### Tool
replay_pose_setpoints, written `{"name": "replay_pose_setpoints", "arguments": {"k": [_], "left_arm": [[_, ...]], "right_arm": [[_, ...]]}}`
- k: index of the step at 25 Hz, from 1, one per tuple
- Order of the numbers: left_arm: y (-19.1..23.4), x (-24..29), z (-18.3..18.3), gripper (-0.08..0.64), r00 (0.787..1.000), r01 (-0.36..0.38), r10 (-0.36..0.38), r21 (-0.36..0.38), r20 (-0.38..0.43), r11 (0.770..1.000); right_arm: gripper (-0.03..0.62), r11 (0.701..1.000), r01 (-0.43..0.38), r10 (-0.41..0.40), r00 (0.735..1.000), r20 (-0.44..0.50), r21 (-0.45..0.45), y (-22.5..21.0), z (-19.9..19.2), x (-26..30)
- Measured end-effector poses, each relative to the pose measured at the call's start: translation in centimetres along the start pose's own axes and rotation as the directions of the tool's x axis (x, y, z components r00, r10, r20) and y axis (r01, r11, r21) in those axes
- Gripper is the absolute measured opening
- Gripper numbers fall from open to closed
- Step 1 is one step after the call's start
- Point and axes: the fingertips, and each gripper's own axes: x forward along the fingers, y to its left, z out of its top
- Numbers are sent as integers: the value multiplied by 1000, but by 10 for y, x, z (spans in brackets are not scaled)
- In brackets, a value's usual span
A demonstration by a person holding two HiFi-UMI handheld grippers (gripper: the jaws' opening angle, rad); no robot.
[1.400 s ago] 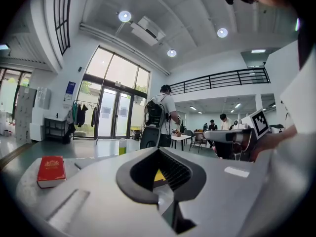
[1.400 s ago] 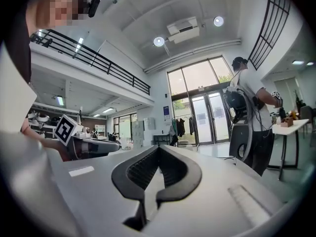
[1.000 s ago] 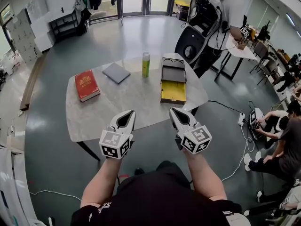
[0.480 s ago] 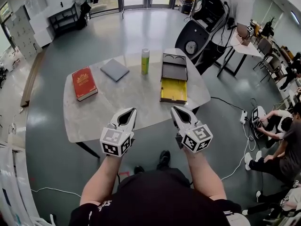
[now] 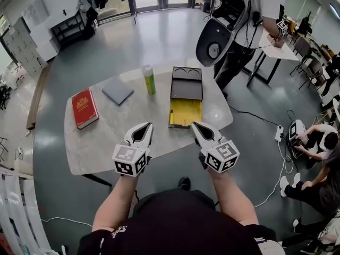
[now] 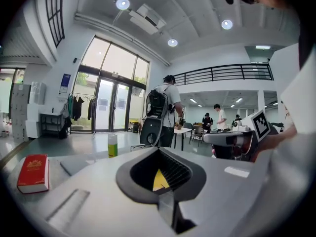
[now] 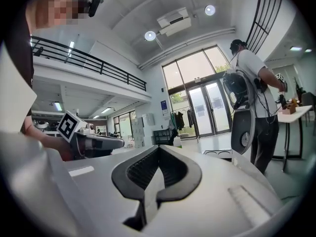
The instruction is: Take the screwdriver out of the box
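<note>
The open box (image 5: 185, 112) lies on the table with a yellow inside and its dark lid (image 5: 186, 84) folded back. I cannot make out the screwdriver for sure; a thin pale strip lies along the yellow tray's left wall. My left gripper (image 5: 144, 129) is shut and empty, over the table's near edge, short of the box and to its left. My right gripper (image 5: 198, 127) is shut and empty, just in front of the box's near right corner. In the left gripper view the left gripper (image 6: 159, 150) shows the yellow box (image 6: 159, 180) through its jaws. The right gripper (image 7: 159, 147) points level across the table.
On the grey table (image 5: 101, 142) lie a red book (image 5: 84, 108) at the left, a grey notebook (image 5: 118, 90) and an upright green-yellow can (image 5: 148, 79). A person with a backpack (image 5: 234, 15) stands beyond the table's far right. Cables and seated people are on the floor at the right.
Both grippers have come forward side by side toward the table, from short of its near edge to over it. The box now lies just ahead of them. Their jaws stay shut.
</note>
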Motion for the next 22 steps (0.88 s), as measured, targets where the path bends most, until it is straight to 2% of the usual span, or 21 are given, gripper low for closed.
{"name": "replay_pose_setpoints", "arguments": {"k": [5, 10, 22], "left_arm": [[-14, 41, 4, 3, 1000, -12, 13, 10, -19, 1000], [-16, 64, 2, 3, 999, -23, 23, 4, -39, 1000], [26, 103, -8, 2, 997, 6, -8, -25, -73, 1000]], "right_arm": [[14, 999, -26, 27, 999, -19, 30, -42, -1, 2], [14, 996, -57, 61, 996, -71, 70, -63, -13, 13], [14, 993, -70, 80, 990, -112, 94, -77, -24, 80]]}}
